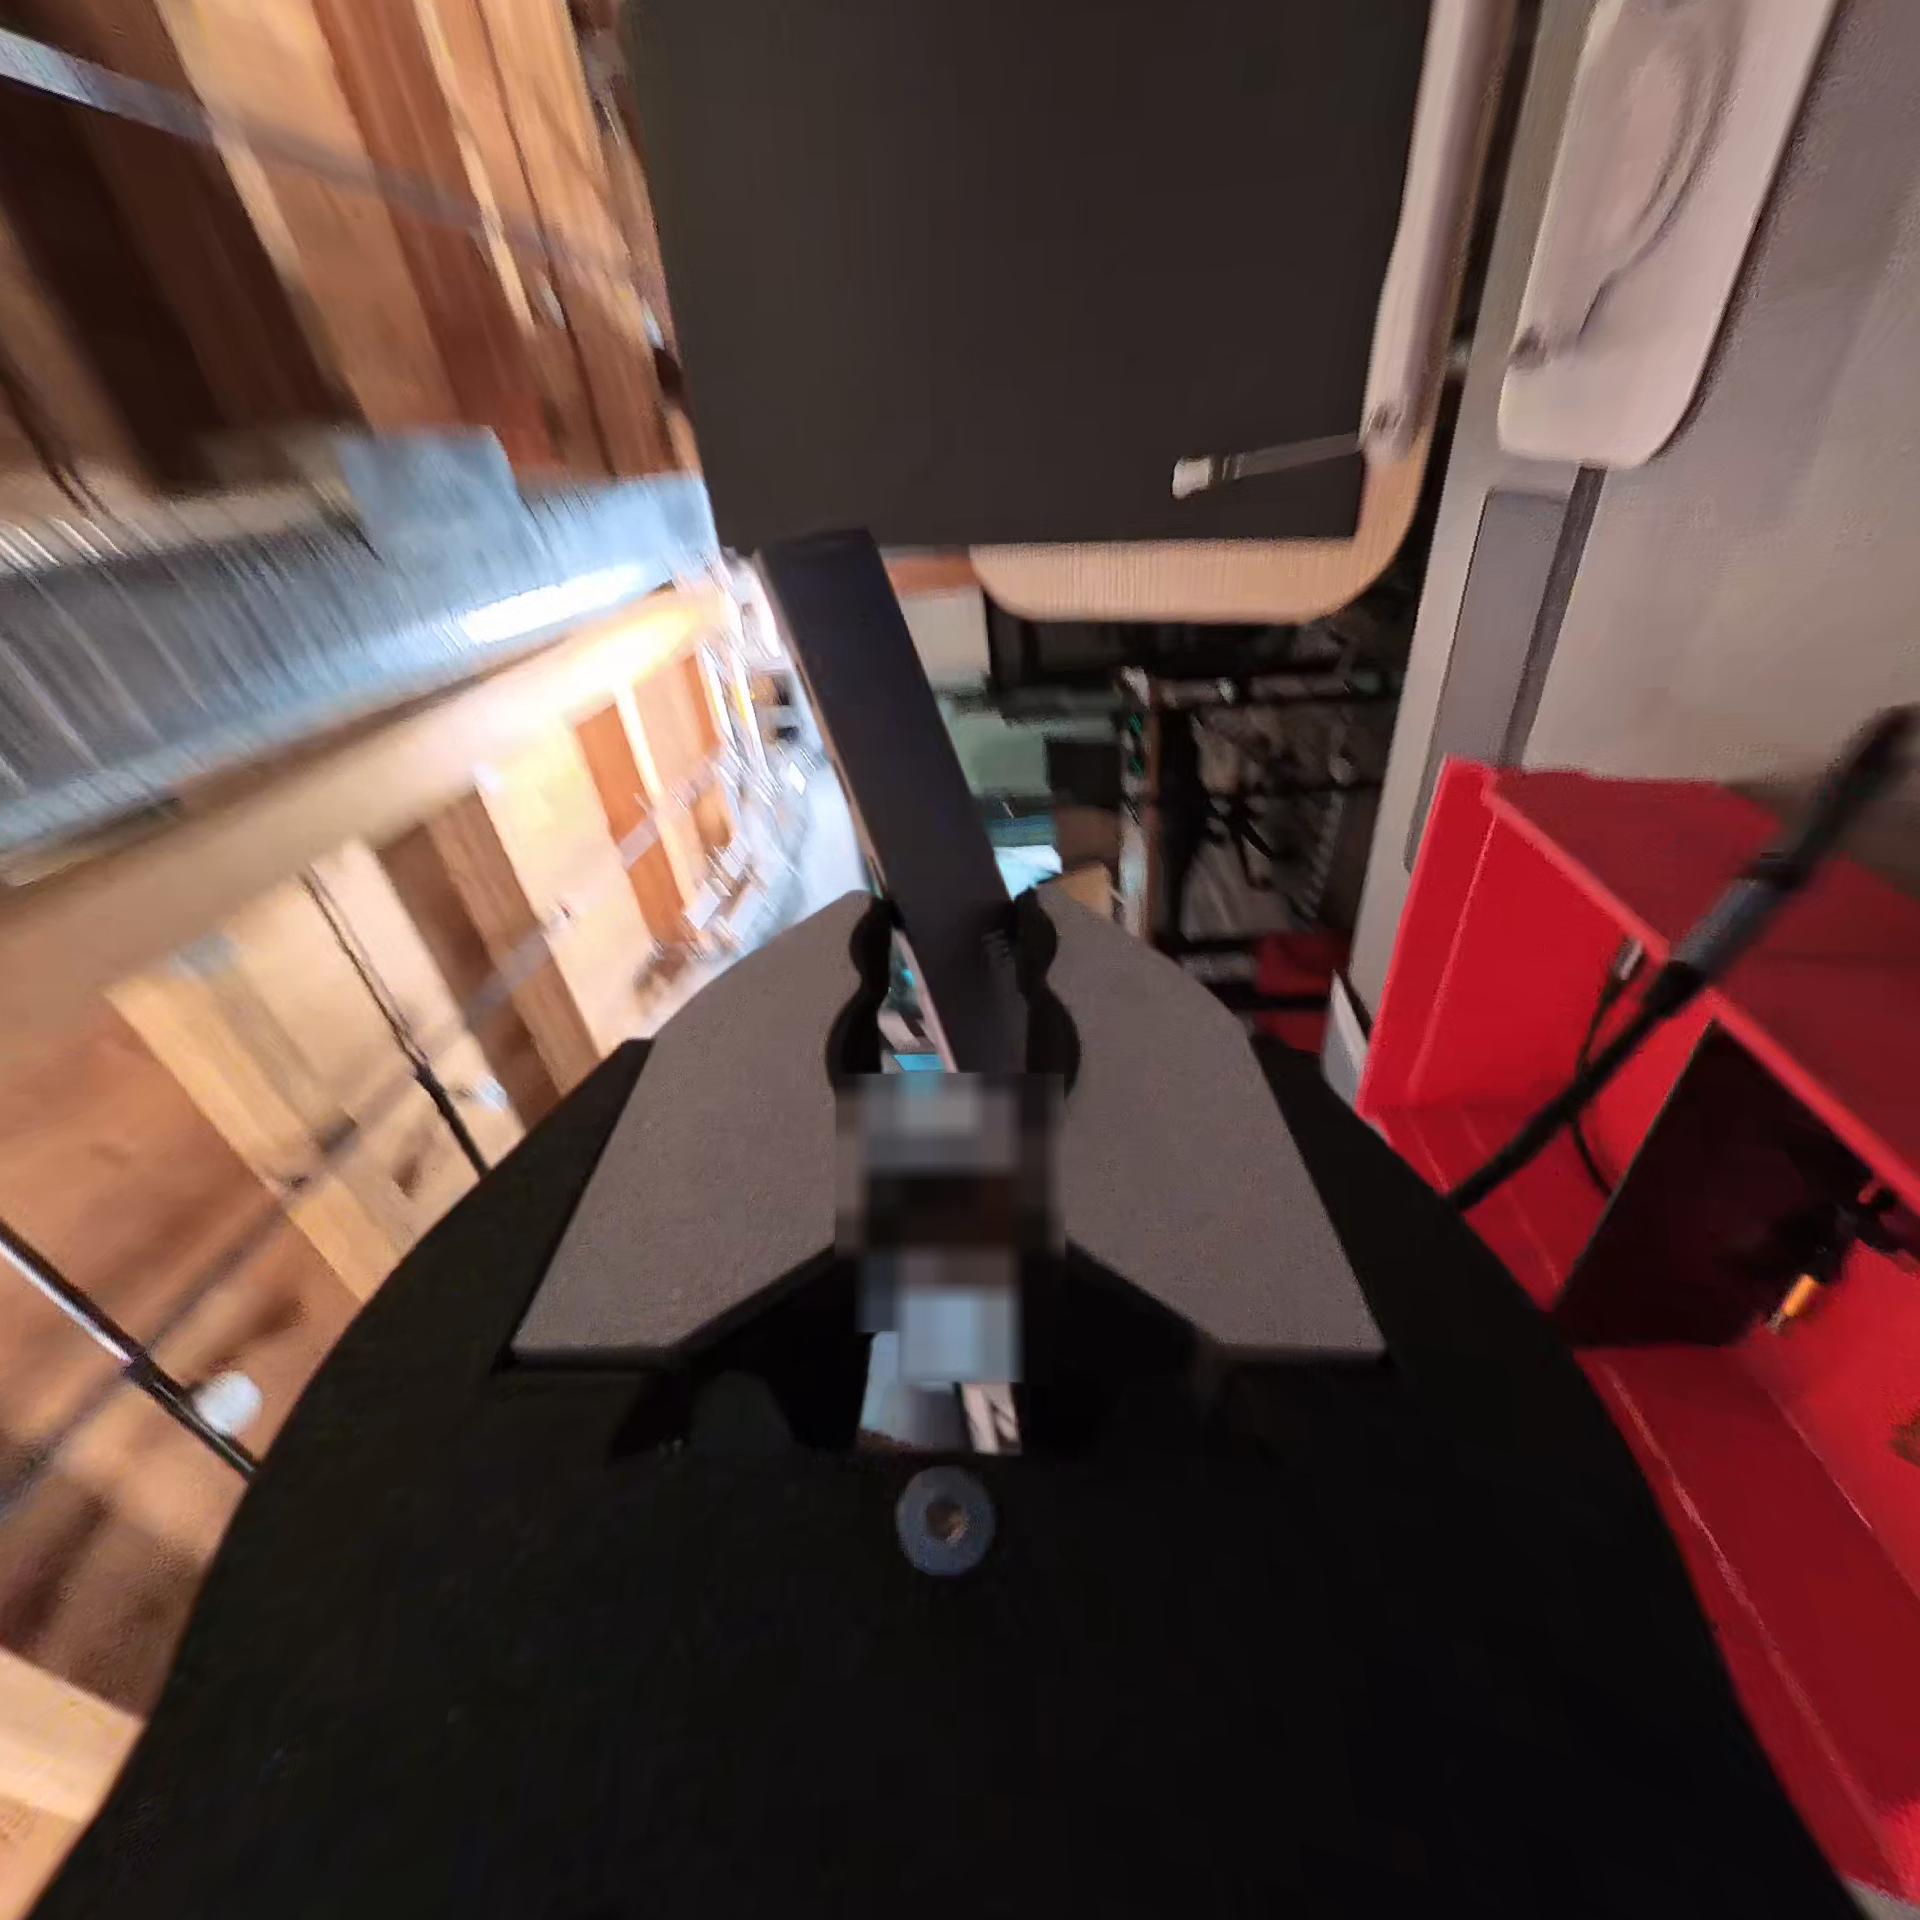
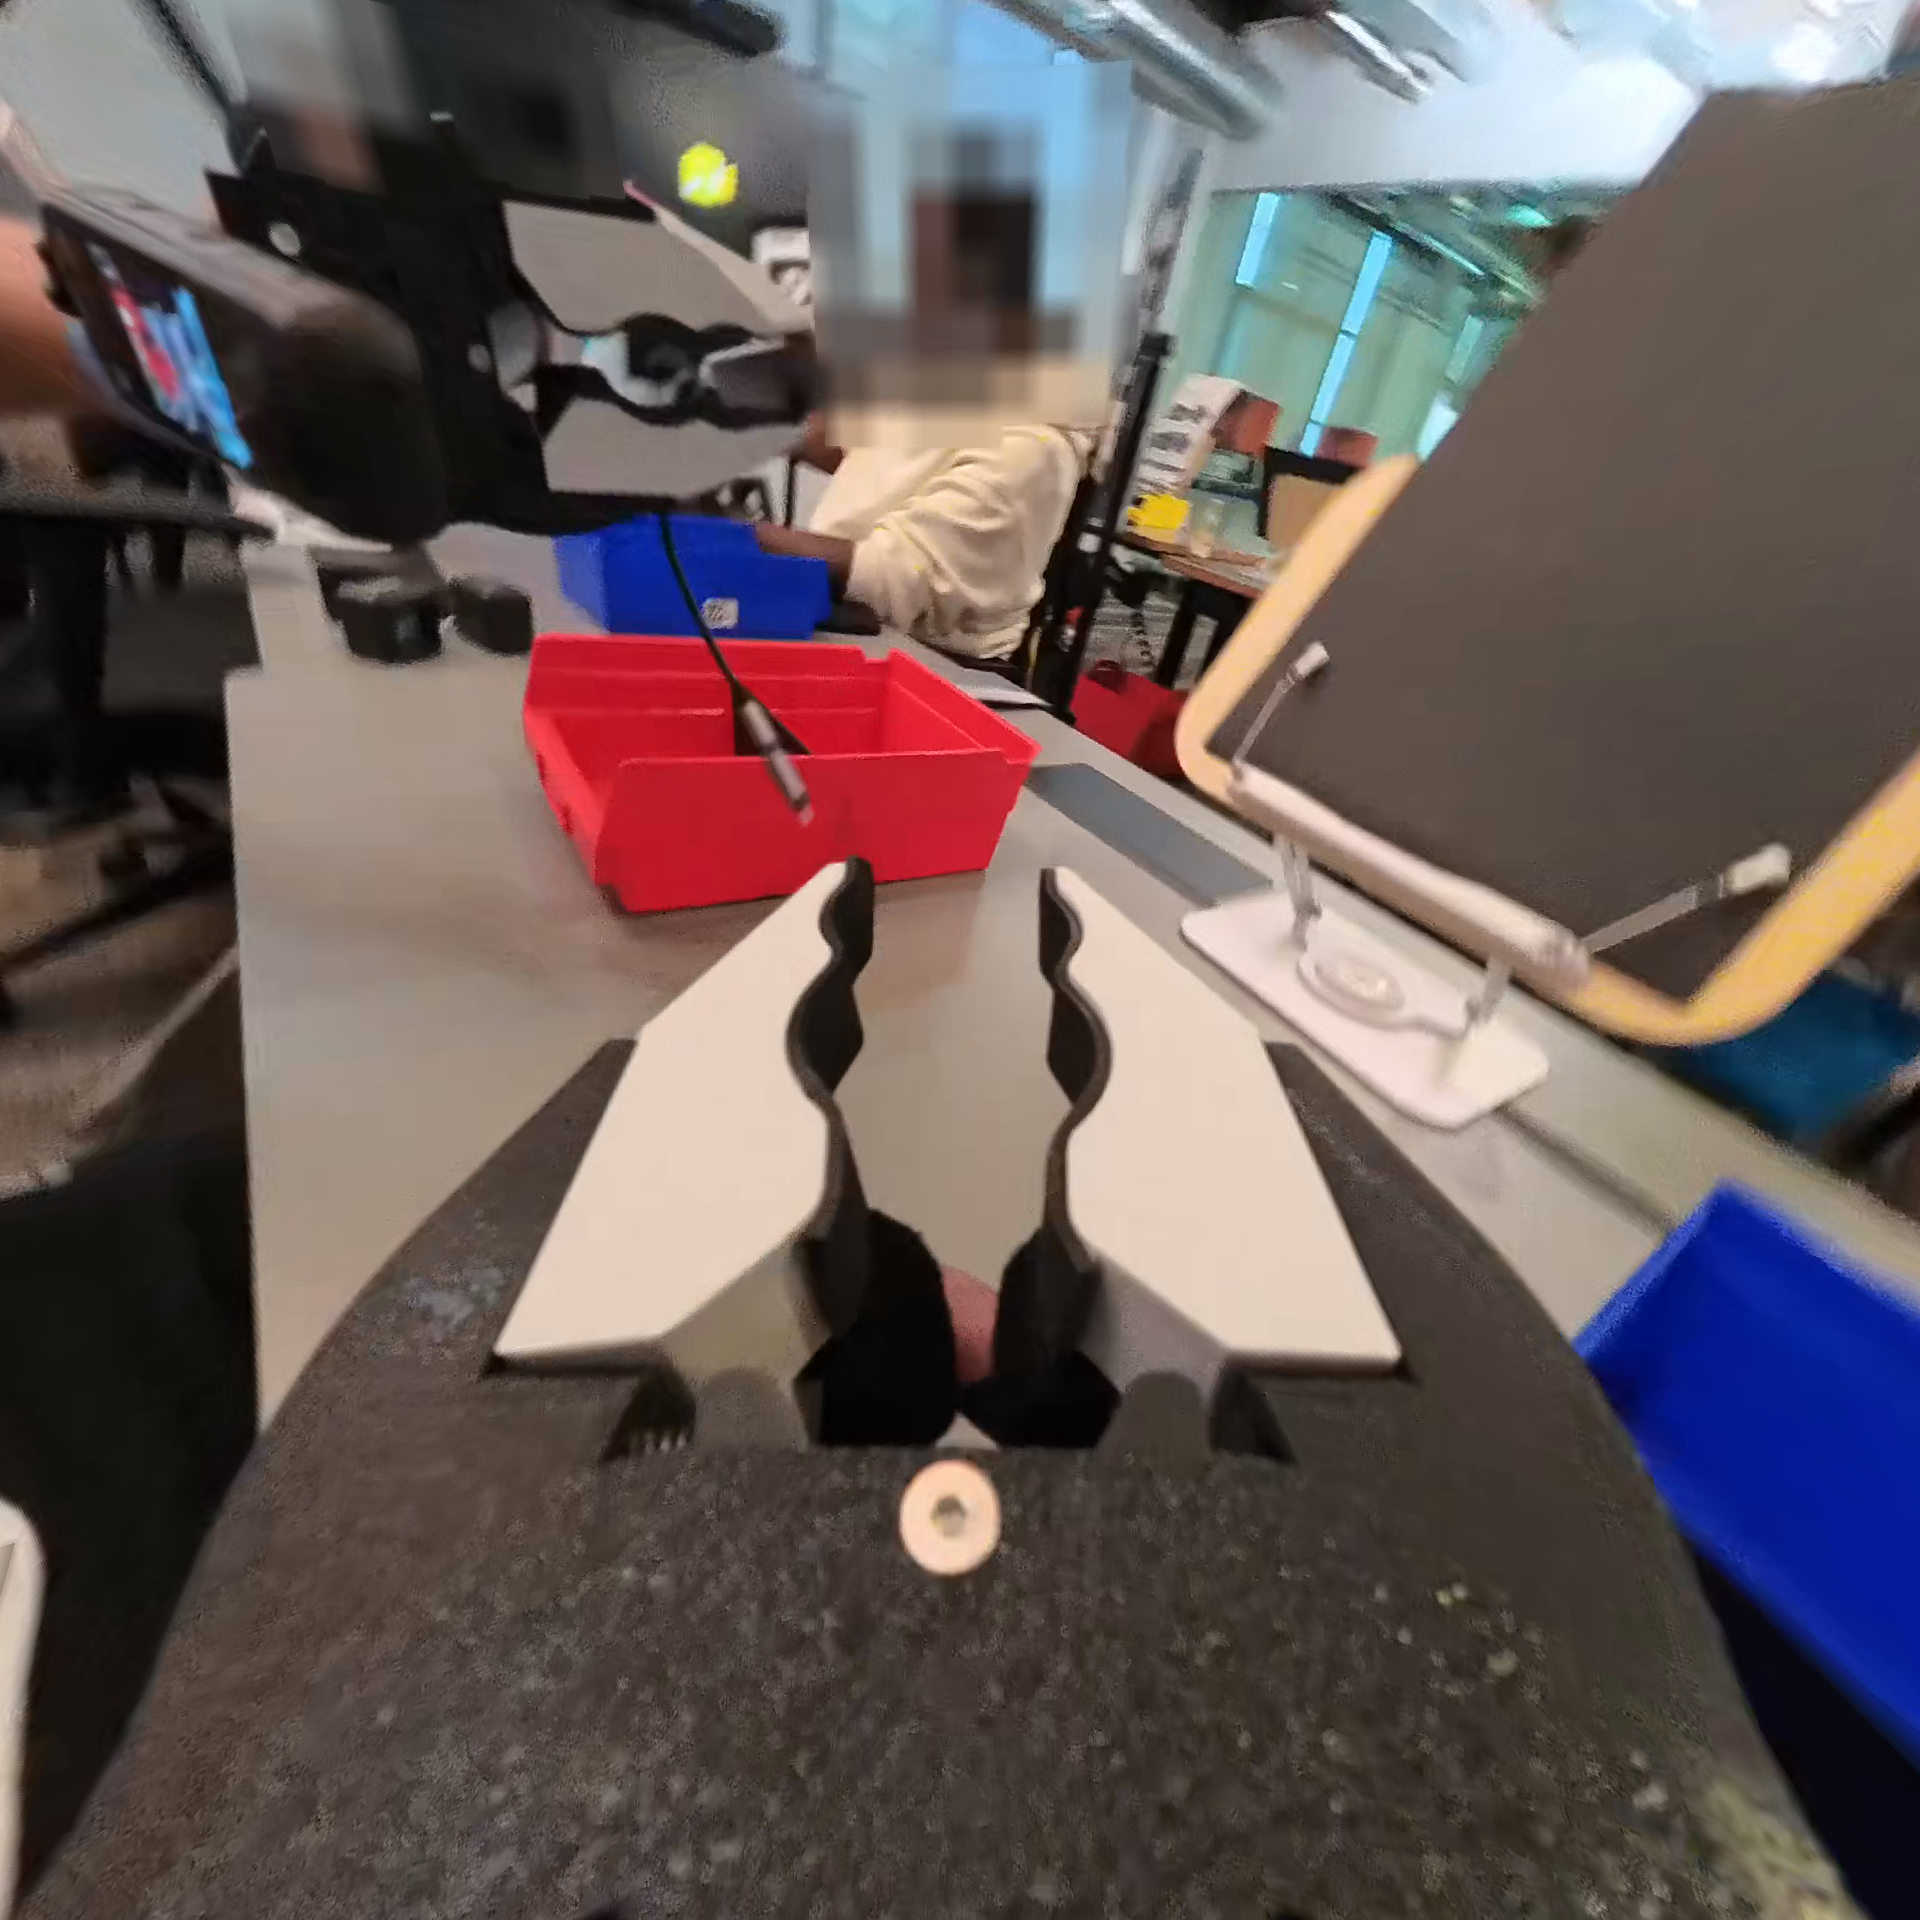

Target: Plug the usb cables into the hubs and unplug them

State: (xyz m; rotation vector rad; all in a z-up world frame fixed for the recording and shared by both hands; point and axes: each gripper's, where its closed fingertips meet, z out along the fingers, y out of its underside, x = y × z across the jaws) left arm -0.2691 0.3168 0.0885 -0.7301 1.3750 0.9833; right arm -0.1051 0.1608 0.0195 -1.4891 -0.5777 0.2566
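Looking along the right claw [image 2: 951,894], we see its two pale fingers standing apart with nothing between them, low over the grey tabletop [image 2: 416,883]. Just ahead sits a red bin [image 2: 790,842], open-topped.

Left claw [image 2: 717,364] hangs above and left of that bin, turned on its side. In its own view the fingertips stand a little apart; a mosaic patch hides the inner gap, and we see nothing gripped at the tips.

A thin black cable [image 2: 694,592] drops from under the left claw. It ends in a grey-and-black plug [image 2: 774,758]. The long axis runs down and slants right in the right wrist view, with the plug tip pointing downward at the bin's front wall. We cannot tell whether it touches the bin.

To the right, a dark board with a wooden rim [image 2: 1610,571] leans tilted on a clear stand [image 2: 1351,1008]. A blue bin [image 2: 665,582] lies behind the red one; another blue bin [image 2: 1766,1351] sits near right. A person in a cream sleeve [image 2: 966,540] sits beyond.
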